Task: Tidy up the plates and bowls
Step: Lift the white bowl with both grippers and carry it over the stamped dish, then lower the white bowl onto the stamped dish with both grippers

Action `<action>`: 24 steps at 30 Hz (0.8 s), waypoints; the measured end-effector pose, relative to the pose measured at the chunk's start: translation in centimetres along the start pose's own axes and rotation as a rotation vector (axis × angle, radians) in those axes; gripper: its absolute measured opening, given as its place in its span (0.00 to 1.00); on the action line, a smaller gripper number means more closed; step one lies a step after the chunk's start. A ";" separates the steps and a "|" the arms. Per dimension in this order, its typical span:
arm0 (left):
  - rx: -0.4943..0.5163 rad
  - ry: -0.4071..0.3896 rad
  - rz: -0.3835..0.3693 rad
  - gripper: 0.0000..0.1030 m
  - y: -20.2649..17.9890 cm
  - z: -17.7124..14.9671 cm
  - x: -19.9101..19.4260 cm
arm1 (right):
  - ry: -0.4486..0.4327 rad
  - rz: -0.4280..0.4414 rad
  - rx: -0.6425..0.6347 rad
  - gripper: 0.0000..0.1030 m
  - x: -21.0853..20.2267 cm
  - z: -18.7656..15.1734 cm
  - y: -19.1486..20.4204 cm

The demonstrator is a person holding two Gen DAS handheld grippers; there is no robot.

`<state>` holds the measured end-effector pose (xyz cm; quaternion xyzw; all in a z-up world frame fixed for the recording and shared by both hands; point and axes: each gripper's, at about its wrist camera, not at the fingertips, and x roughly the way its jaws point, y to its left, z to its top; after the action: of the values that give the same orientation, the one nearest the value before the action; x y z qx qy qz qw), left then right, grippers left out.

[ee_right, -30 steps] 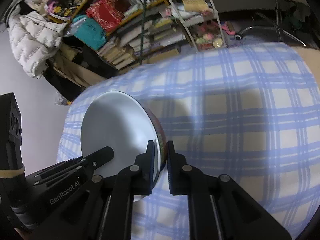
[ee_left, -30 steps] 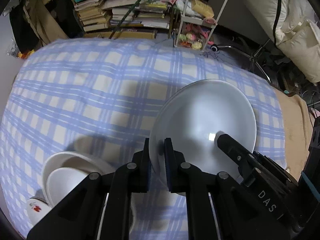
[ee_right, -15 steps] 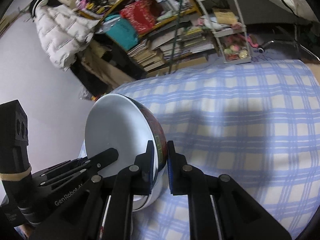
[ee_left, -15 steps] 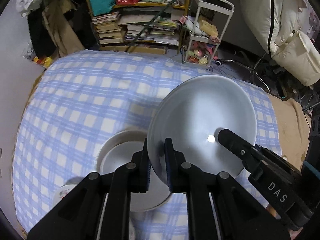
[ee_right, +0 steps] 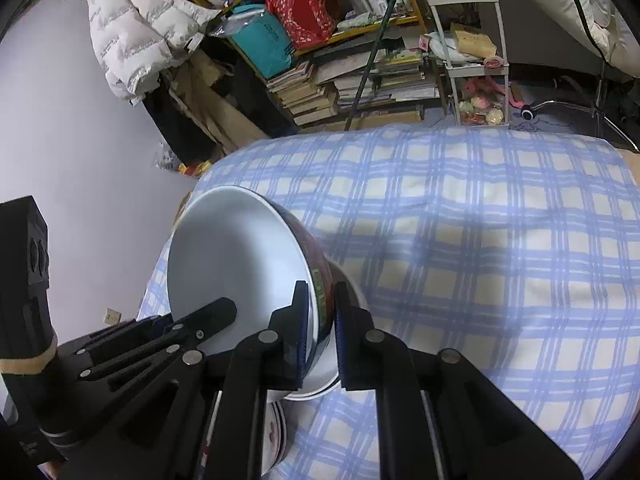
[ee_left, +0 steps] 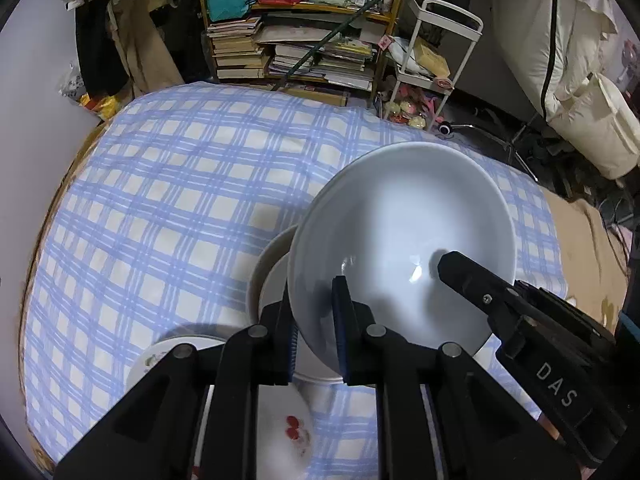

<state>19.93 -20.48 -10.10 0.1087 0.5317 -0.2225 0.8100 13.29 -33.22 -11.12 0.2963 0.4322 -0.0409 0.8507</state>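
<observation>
White-glazed inside, the bowl (ee_left: 400, 240) sits rim-pinched between the right gripper (ee_right: 322, 312) pads, while the left gripper (ee_left: 316, 312), rim between slightly opening jaws, should steady it onto the stacked dishes (ee_left: 272, 264) beneath the fingertips.

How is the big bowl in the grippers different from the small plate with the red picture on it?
The big bowl is deep, while the small plate is shallow. The bowl's inside is plain white; the plate carries a red picture. The bowl is lifted and tilted, pinched at its rim by the left gripper, whose jaws are opening, and the right gripper; the plate rests on the checked cloth. Both are round.
</observation>
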 end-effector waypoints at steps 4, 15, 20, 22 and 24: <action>-0.015 -0.008 -0.016 0.15 0.8 -0.7 0.1 | 0.012 -0.019 -0.035 0.13 0.6 -0.8 0.8; -0.013 0.030 -0.018 0.15 2.3 -2.2 2.5 | 0.077 -0.057 -0.076 0.13 3.6 -2.6 0.9; 0.025 0.034 -0.017 0.15 2.3 -3.2 2.9 | 0.100 -0.079 -0.107 0.13 4.4 -3.3 1.1; 0.011 0.057 -0.030 0.14 2.8 -3.6 3.4 | 0.098 -0.086 -0.133 0.13 4.4 -3.5 1.4; -0.006 0.074 -0.056 0.14 3.3 -3.8 3.9 | 0.064 -0.114 -0.167 0.13 4.2 -3.7 2.0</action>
<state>19.76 -16.97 -15.43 0.0994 0.5648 -0.2391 0.7835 13.93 -28.85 -15.05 0.2004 0.4772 -0.0437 0.8545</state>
